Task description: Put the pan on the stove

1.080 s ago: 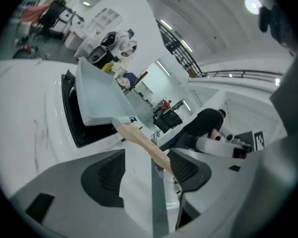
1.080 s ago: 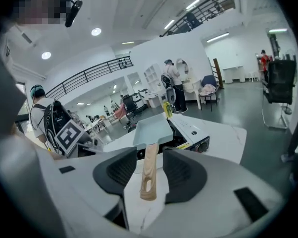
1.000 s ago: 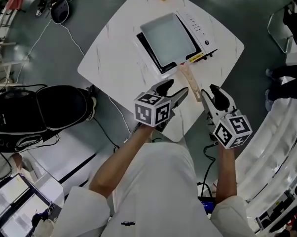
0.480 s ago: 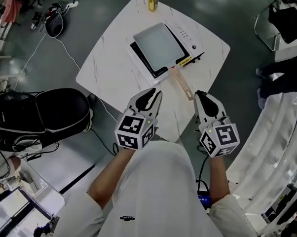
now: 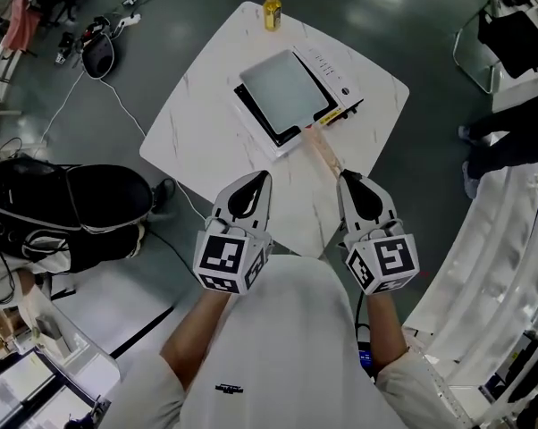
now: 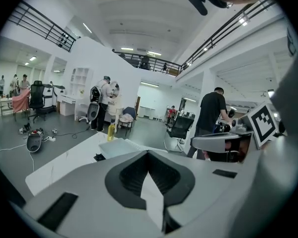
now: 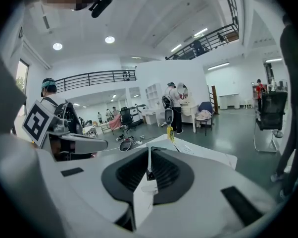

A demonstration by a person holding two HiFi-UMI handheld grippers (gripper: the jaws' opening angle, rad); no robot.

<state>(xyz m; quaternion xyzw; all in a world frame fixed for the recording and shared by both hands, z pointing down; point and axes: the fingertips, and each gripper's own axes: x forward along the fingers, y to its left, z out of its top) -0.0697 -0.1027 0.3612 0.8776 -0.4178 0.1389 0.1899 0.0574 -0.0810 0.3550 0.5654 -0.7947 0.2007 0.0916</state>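
A square grey pan [image 5: 282,86] with a wooden handle [image 5: 323,150] sits on the black-and-white stove [image 5: 333,68] on the white table [image 5: 197,123]. The handle points toward me. My left gripper [image 5: 262,177] hovers over the table's near edge, left of the handle's end, shut and empty. My right gripper [image 5: 345,179] is just right of the handle's end; its jaws are closing, tips together, with nothing between them. In the left gripper view the left gripper [image 6: 148,152] points at the pan [image 6: 120,147]. In the right gripper view the right gripper [image 7: 149,150] shows only a thin seam.
A yellow bottle [image 5: 271,9] stands at the table's far corner. A black bag [image 5: 63,208] and cables lie on the floor to the left. A person [image 5: 510,141] stands at the right beside a white curved structure [image 5: 492,266].
Both grippers have drawn back from the pan's handle toward my body, and both jaws have gone from open to closed. The pan stays on the stove.
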